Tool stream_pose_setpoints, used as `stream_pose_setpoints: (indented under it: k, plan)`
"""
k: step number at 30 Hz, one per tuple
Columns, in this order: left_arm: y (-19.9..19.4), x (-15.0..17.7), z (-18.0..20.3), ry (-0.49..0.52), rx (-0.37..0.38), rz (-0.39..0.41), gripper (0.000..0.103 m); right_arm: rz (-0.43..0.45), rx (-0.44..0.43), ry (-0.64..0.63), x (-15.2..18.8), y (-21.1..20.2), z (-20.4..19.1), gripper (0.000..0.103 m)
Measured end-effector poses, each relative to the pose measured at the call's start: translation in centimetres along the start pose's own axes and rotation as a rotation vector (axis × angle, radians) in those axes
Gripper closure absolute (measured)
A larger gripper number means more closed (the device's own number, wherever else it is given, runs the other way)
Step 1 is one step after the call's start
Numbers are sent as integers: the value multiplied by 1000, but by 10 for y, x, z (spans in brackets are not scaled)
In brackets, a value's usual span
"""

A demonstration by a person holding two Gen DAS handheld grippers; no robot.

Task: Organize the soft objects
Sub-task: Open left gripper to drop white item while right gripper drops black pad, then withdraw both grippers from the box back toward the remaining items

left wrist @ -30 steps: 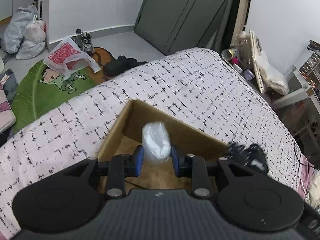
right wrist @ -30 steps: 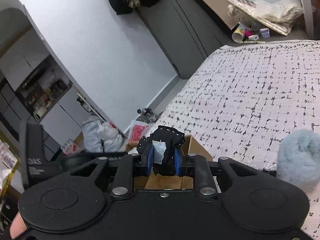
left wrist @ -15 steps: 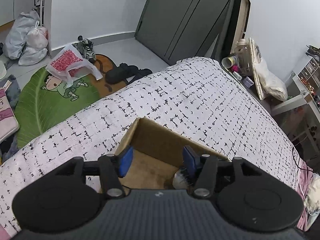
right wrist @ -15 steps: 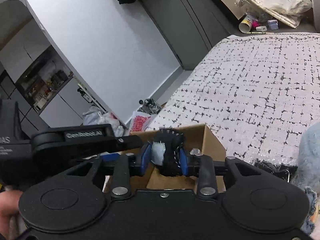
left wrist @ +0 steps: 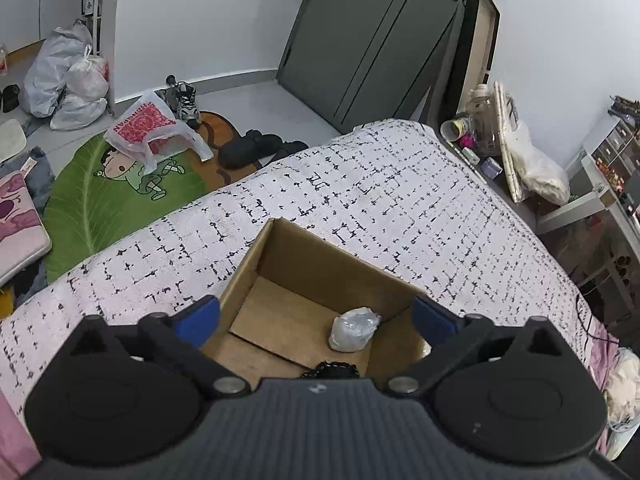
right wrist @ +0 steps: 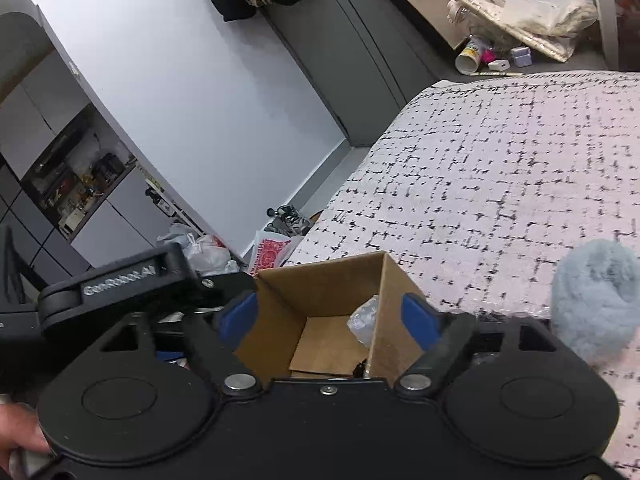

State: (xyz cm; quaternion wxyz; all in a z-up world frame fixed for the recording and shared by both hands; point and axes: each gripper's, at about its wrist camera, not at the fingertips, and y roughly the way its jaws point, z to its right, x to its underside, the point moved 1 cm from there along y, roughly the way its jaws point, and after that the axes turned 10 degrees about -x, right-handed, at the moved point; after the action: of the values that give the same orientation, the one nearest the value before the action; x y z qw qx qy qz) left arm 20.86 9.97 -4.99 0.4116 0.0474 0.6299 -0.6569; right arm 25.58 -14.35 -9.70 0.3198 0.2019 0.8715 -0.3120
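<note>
Both handheld tongs hang spread wide and empty over an open cardboard box [left wrist: 276,280]: the left gripper [left wrist: 316,312] and the right gripper [right wrist: 330,314] each frame its interior between blue pads. A white plastic-wrapped bundle [left wrist: 354,329] lies on the box floor against the right-hand wall, with a black soft item [left wrist: 334,369] at the near edge, mostly hidden. The box sits on a white, black-flecked bedspread [left wrist: 400,192], where a pale blue fluffy object [right wrist: 592,300] rests just beside the box

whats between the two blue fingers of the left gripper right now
In the left wrist view, the open cardboard box sits between the fingers, with a white wrapped bundle lying on its floor. Nothing is gripped.
</note>
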Motion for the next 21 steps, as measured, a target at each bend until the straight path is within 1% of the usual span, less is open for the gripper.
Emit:
stream_pose_setpoints:
  k: [5, 9, 12, 14, 17, 21]
  plan:
    - [-16, 4, 2, -8, -11, 24, 1, -1, 22, -1, -3, -17, 0, 3]
    - [-25, 9, 1, -41, 8, 26, 1, -2, 61, -14, -4, -31, 2, 1]
    - [-36, 14, 1, -57, 20, 59, 1, -8, 73, -10, -5, -44, 4, 1]
    - [-41, 16, 4, -47, 21, 64, 1, -14, 80, -9, -5, -51, 5, 1]
    - [-47, 20, 10, -14, -3, 50, 1, -25, 80, 0, -4, -59, 7, 1]
    - [-56, 26, 14, 9, 11, 41, 1, -24, 82, 1, -3, -75, 9, 1]
